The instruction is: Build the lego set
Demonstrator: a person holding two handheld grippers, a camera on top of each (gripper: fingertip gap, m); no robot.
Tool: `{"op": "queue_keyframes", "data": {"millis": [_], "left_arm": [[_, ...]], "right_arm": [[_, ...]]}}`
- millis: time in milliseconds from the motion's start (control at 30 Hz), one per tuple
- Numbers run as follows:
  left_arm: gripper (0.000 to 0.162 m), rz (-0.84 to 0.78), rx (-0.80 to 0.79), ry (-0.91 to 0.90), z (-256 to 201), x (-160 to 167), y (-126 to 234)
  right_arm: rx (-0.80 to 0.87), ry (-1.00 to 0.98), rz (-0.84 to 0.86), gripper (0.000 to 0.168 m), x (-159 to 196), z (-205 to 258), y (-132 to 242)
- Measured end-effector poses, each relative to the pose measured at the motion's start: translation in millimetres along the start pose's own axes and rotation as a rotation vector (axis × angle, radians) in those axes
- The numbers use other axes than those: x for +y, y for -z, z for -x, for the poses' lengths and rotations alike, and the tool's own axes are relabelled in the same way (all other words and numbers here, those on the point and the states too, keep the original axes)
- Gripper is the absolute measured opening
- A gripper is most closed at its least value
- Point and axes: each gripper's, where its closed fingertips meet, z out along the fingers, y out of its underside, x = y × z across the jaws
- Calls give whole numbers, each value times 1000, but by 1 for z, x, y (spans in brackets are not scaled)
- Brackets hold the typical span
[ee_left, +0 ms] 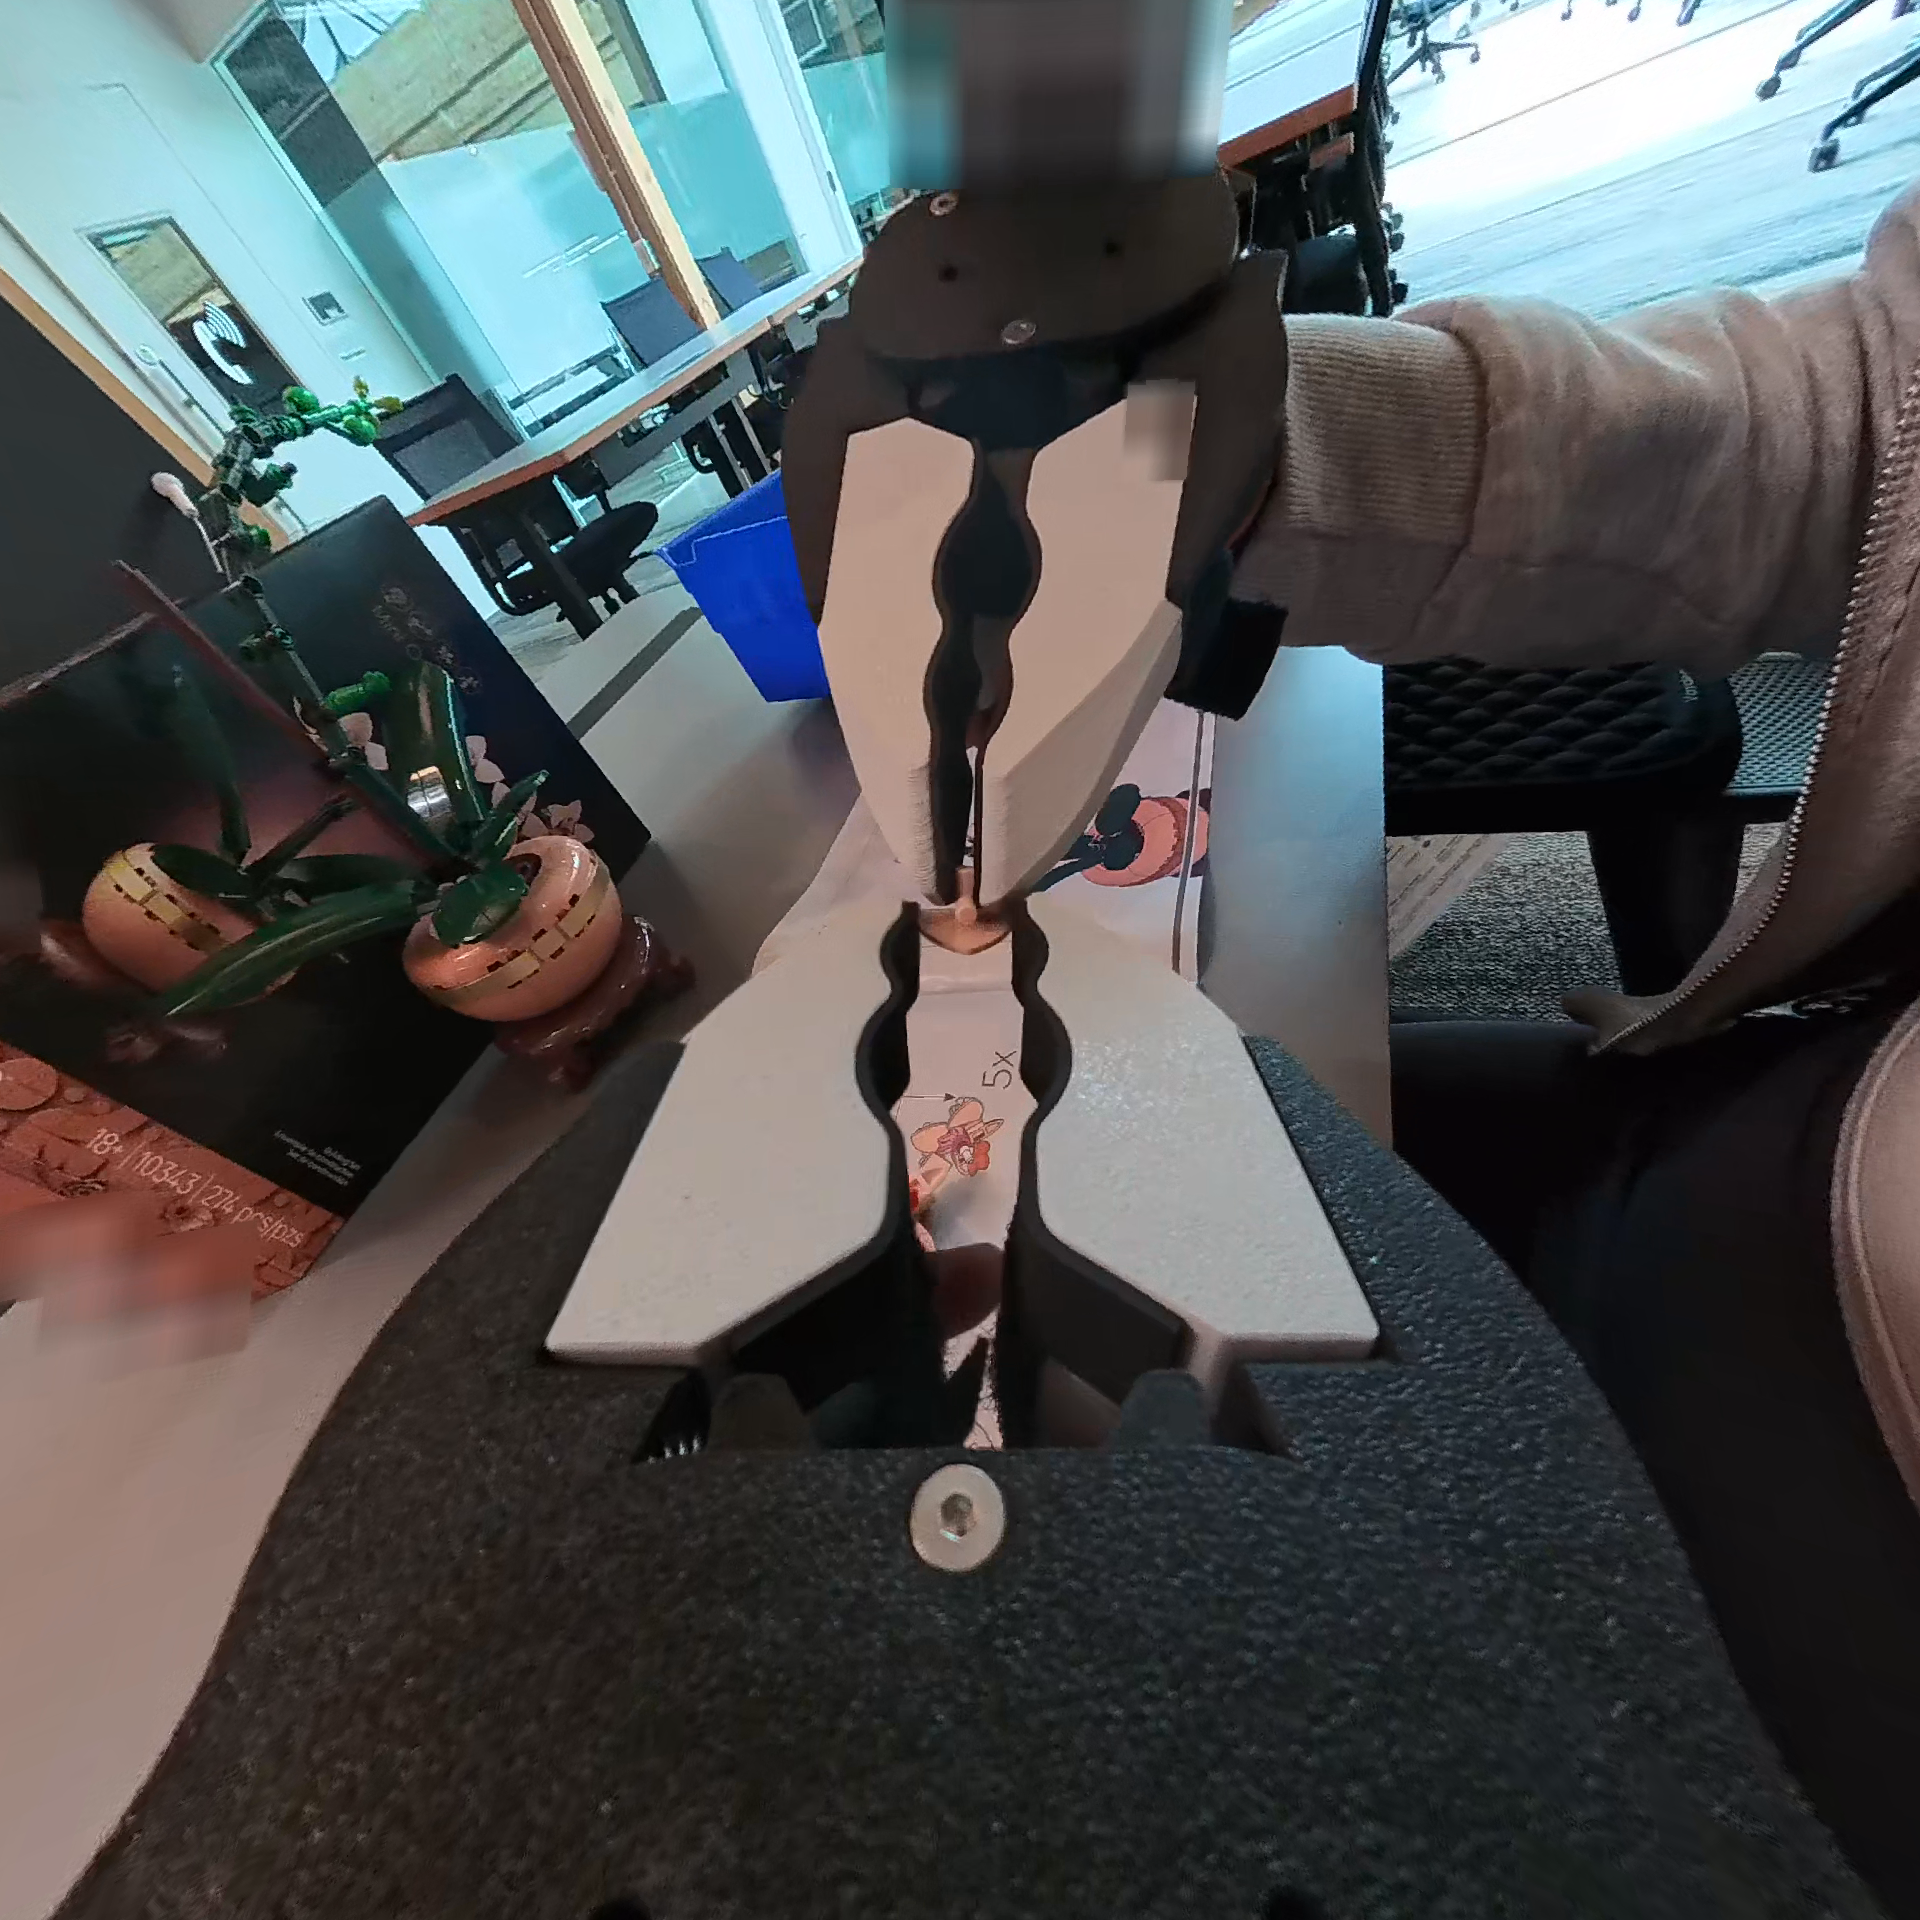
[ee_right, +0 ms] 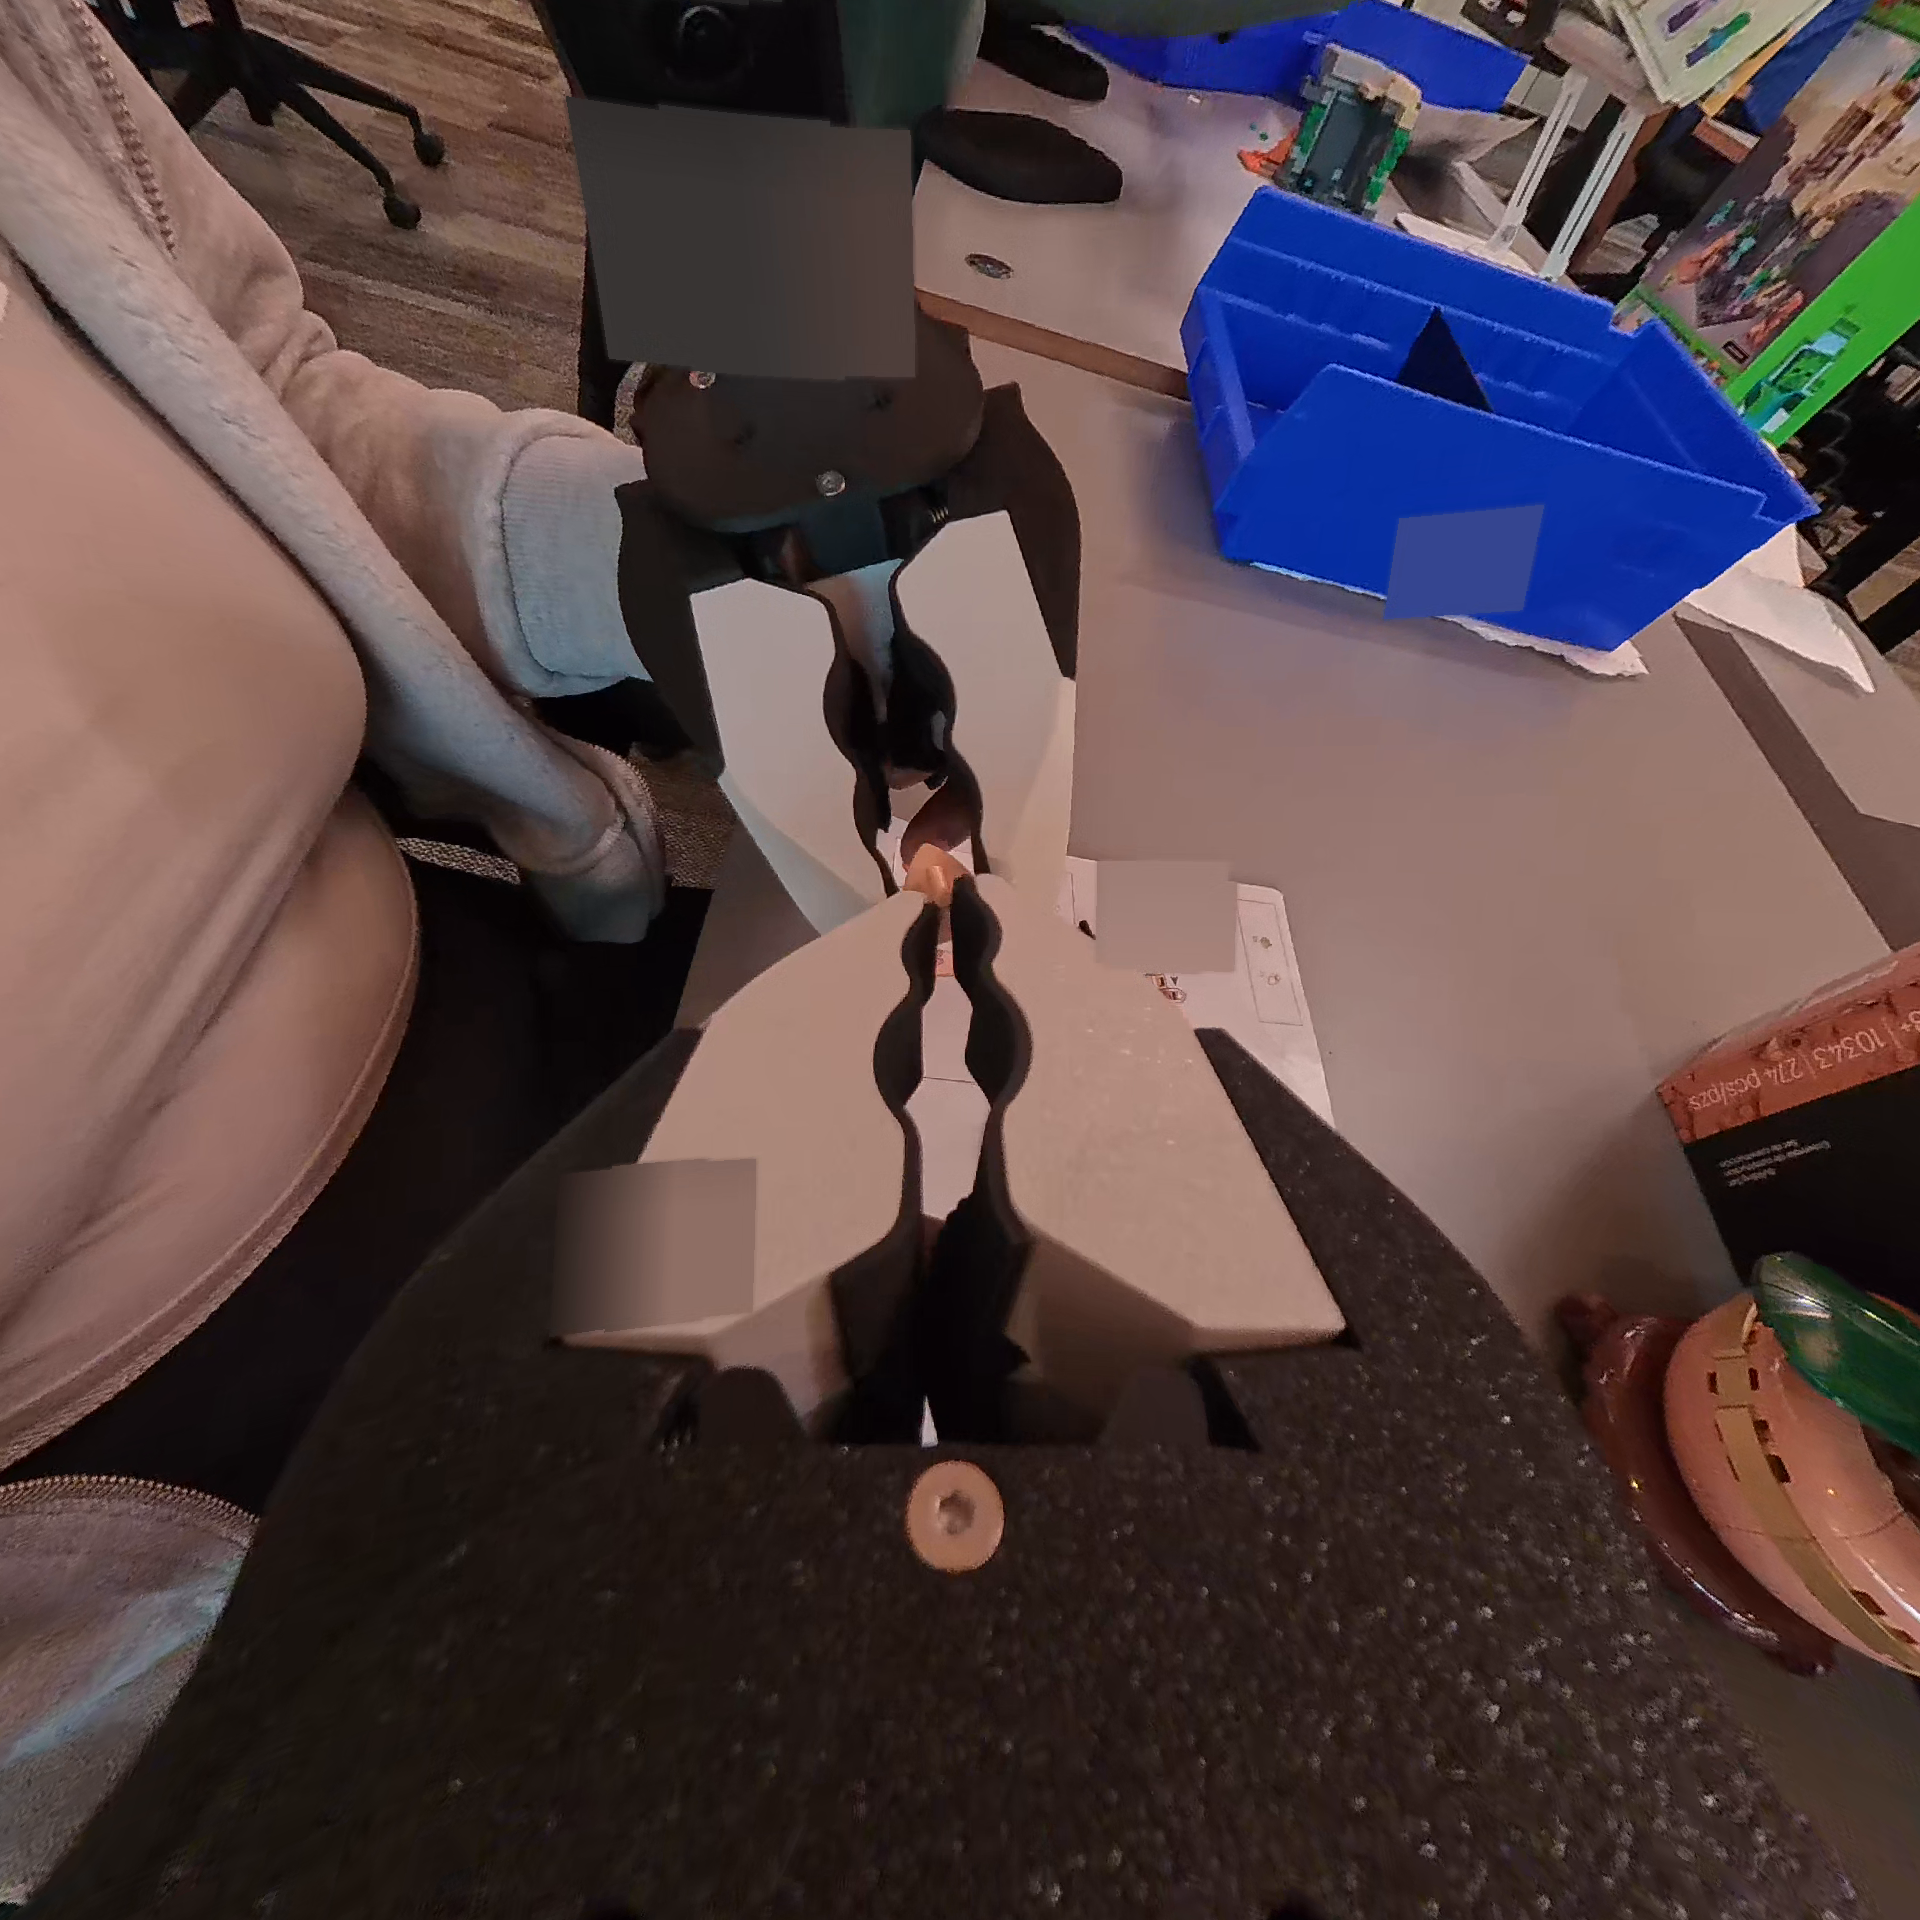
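In the left wrist view my left gripper point(ee_left: 962, 928) is shut on a small pink petal piece point(ee_left: 961, 935), held above the open instruction booklet point(ee_left: 961, 1127). My right gripper point(ee_left: 961, 883) comes down from above, tip to tip with it. In the right wrist view my right gripper point(ee_right: 940, 899) is shut on a tiny tan piece point(ee_right: 930, 871). That piece touches the petal point(ee_right: 938, 821), which the left gripper point(ee_right: 925, 847) holds from the far side. The joint between the two pieces is partly hidden by the fingertips.
A built Lego orchid in a pink pot point(ee_left: 509, 935) stands left of the grippers in front of the set's dark box point(ee_left: 343, 665). The pot also shows at the lower right of the right wrist view point(ee_right: 1766, 1475). A blue bin point(ee_right: 1455, 447) sits on the grey table point(ee_right: 1455, 831). A person's sleeve point(ee_left: 1558, 468) is close.
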Motion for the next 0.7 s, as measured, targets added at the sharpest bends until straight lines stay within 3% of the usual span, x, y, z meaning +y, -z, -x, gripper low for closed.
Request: {"op": "queue_keyframes", "data": {"millis": [200,267,400,500,600,700], "left_arm": [[16,-20,33,19,-3,-1,0],[16,-11,40,20,-3,1,0],[16,-4,34,56,9,13,10],[15,-30,13,138,26,21,20],[15,-45,-18,186,39,26,25],[15,-51,-55,221,50,31,24]], "right_arm": [[-6,-45,-3,4,0,1,0],[32,-50,15,17,2,-2,9],[291,-97,62,20,13,-20,80],[487,-195,245,21,52,-25,136],[568,-278,374,23,81,-10,180],[668,-379,377,23,93,0,228]]}}
